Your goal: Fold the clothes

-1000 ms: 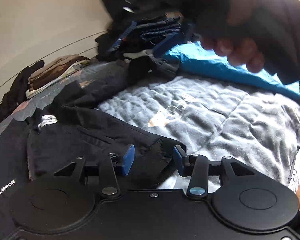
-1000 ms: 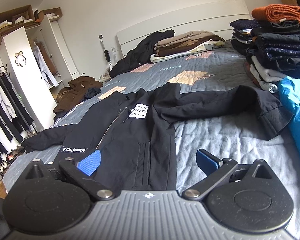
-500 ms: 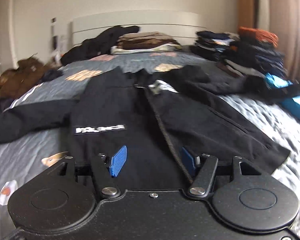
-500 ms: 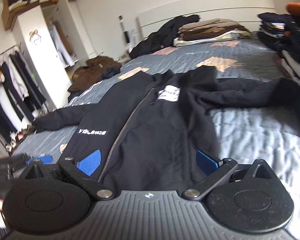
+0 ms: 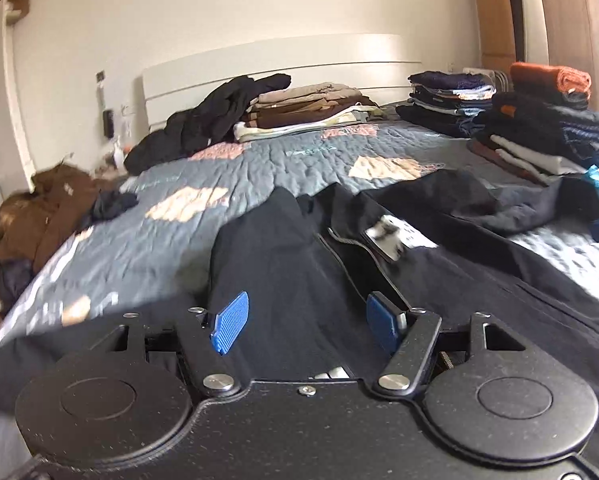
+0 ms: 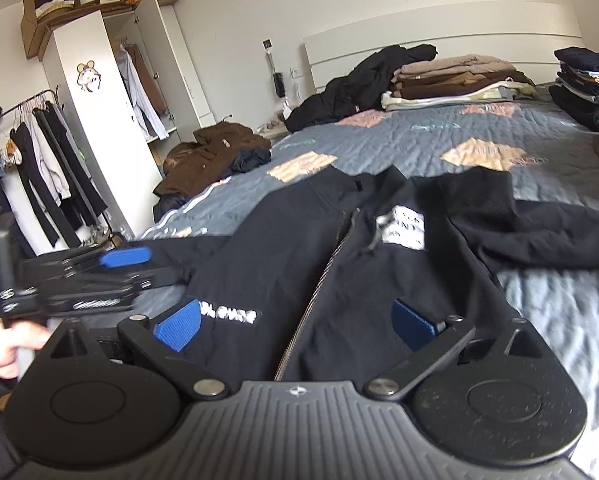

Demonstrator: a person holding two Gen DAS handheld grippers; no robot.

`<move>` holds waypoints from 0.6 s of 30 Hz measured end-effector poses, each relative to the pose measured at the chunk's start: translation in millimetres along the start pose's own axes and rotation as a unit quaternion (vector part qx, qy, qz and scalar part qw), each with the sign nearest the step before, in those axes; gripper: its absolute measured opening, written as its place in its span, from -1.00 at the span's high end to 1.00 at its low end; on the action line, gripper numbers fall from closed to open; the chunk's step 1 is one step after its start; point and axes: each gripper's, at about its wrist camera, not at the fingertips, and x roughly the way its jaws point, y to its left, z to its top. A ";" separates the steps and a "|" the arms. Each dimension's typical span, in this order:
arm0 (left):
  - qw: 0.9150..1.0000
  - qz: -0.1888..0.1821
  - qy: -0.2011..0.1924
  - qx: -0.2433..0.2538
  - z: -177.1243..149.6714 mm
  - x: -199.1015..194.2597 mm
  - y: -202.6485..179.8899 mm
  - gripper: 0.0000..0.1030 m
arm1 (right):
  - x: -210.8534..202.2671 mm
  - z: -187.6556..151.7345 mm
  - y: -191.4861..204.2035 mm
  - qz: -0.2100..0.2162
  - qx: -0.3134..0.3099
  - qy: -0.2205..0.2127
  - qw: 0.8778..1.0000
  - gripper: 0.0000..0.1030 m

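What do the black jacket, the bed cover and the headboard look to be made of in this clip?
Black jacket: matte woven cloth, probably cotton or a blend; it creases softly, and the zip looks metallic.
Bed cover: quilted fabric, shown by the puckered stitching, with printed peach patches.
Headboard: smooth off-white panels with a slight sheen, likely painted or laminated board; the look leaves that open.

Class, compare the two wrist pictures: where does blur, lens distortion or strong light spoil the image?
Left wrist view: the white patch on the black jacket is smeared, the bed's near-left edge streaks, and the headboard bows. Right wrist view: the left gripper is motion-blurred, the wardrobe leans, and the quilt at far right is washed out by light.
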 end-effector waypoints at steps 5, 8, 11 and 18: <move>0.999 0.016 0.012 0.051 25.9 69.1 3.8 -0.41 | 19.8 9.6 7.0 -0.001 0.002 -0.011 1.000 -0.97; 0.997 0.018 0.029 0.065 41.6 116.1 2.6 -0.41 | 32.2 12.6 8.7 -0.002 0.001 -0.008 1.000 -0.97; 0.997 -0.001 0.059 0.054 50.8 158.2 6.9 -0.41 | 42.7 13.0 8.7 -0.004 0.002 -0.001 1.000 -0.97; 0.986 -0.054 0.151 -0.033 50.8 233.3 14.1 -0.41 | 53.4 8.1 1.8 -0.017 0.007 0.015 1.000 -0.97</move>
